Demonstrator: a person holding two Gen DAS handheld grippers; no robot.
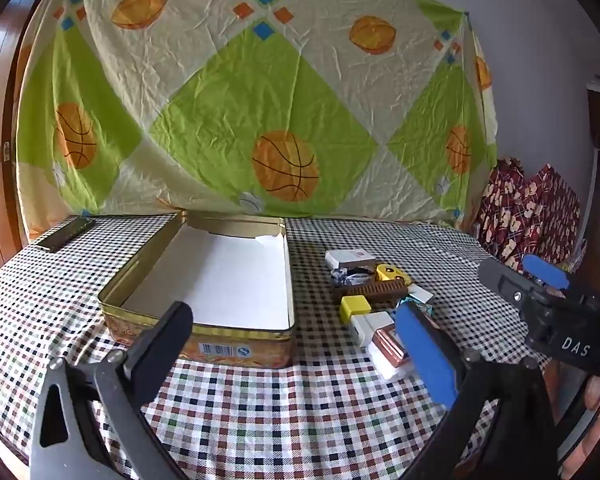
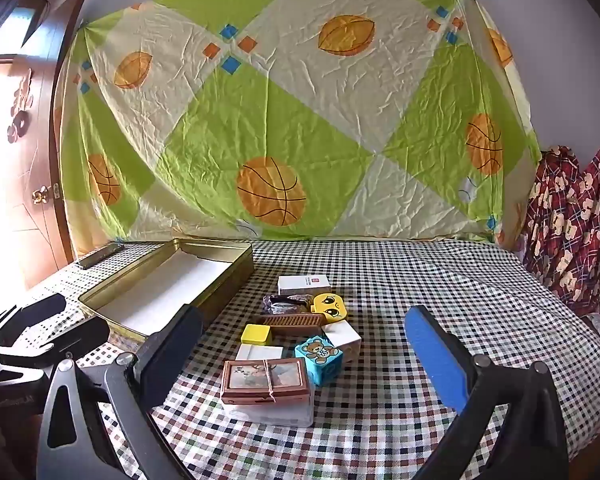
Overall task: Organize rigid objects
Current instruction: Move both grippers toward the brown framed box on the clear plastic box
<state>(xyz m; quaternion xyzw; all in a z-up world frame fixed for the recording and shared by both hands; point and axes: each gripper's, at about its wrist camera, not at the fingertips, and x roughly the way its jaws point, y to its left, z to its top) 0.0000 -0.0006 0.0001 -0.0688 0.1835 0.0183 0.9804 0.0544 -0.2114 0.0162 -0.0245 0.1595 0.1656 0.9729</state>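
Left gripper (image 1: 296, 332): jaws spread wide, nothing between them, hovering over the near wall of the tin
Right gripper (image 2: 304, 344): jaws spread wide, empty, hovering above the pile
Pile of small objects (image 2: 296, 344): on the checked tablecloth (image 2: 440, 280), just right of the tin
Framed picture box (image 2: 266, 380): nearest piece of the pile
Tin (image 1: 204, 276): open, white-lined, nothing inside
Backdrop: basketball-print sheet (image 1: 260, 100)

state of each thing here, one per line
tin box: lid off, only a white liner inside
left gripper: open, holding nothing
right gripper: open, holding nothing
brown case: shut, rubber band around it
pile of small items: on the cloth, outside the tin
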